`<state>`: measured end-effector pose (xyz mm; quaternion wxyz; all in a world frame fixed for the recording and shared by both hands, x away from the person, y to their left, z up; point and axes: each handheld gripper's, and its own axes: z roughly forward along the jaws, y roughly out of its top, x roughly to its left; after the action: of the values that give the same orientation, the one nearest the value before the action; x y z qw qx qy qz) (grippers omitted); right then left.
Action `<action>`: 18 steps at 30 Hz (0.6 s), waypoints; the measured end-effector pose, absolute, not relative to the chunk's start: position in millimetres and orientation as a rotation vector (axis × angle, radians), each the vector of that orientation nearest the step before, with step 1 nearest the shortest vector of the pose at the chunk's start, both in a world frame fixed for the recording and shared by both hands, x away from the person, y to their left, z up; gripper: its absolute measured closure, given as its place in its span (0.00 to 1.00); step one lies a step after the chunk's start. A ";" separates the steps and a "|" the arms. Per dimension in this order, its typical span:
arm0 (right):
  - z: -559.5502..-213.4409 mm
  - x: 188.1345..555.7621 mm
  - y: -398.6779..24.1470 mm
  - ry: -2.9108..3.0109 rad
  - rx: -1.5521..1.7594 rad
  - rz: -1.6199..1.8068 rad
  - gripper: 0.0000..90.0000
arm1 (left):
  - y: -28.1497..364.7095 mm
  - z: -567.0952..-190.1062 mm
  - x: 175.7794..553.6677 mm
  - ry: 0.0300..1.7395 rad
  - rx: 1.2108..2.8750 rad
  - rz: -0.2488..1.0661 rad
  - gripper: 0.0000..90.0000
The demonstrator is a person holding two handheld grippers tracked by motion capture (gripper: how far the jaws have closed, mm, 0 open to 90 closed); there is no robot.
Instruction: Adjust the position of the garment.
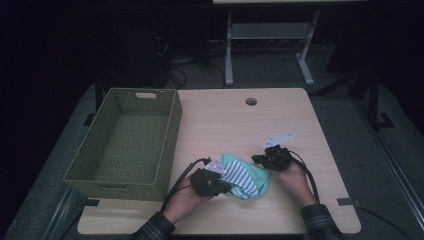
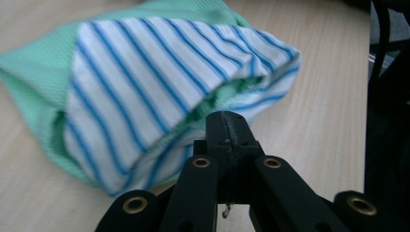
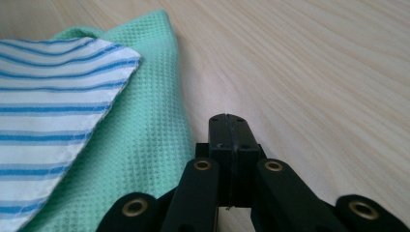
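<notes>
**Both tools closed at the cloth bundle**

Sleeves and forearms come in at the near edge of the bench [image 1: 300, 125], and right ahead of them sits the action. Left tool [image 1: 216, 186], jaws pressed together with nothing between them, tip just at the near fold of the cloth bundle [image 1: 245, 176]; whether it actually touches the fabric I cannot tell. Look at that bundle: a white piece with blue stripes [image 2: 159, 82] wrapped in a green waffle-weave piece [image 3: 145, 125], lying on the bench between the two hands. Soft, light, floppy stuff, I'd say, so it will sag and unfold if lifted by one point. Best bet is a pinch on a doubled edge or corner, one on each side. Right tool [image 1: 264, 159], also shut and empty, sits just beside the green edge on bare wood. Farther off to the left, the green woven basket [image 1: 125, 145] stands empty, well apart from the cloth.
</notes>
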<state>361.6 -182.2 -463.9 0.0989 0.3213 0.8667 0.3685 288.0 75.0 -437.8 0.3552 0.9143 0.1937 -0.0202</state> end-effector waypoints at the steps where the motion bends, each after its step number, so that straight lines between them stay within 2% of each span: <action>1: -464.3 361.8 -182.5 2.568 0.950 1.082 1.00 | 73.3 -439.0 287.3 0.495 2.366 -0.057 1.00; 18: -468.6 354.3 -184.4 2.611 0.938 1.053 1.00 | 71.7 -451.4 297.2 0.520 2.414 -0.041 1.00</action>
<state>354.3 -184.4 -468.6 0.0868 0.3148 0.8766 0.3534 297.2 71.7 -451.4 0.3298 0.9227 0.1987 -0.0157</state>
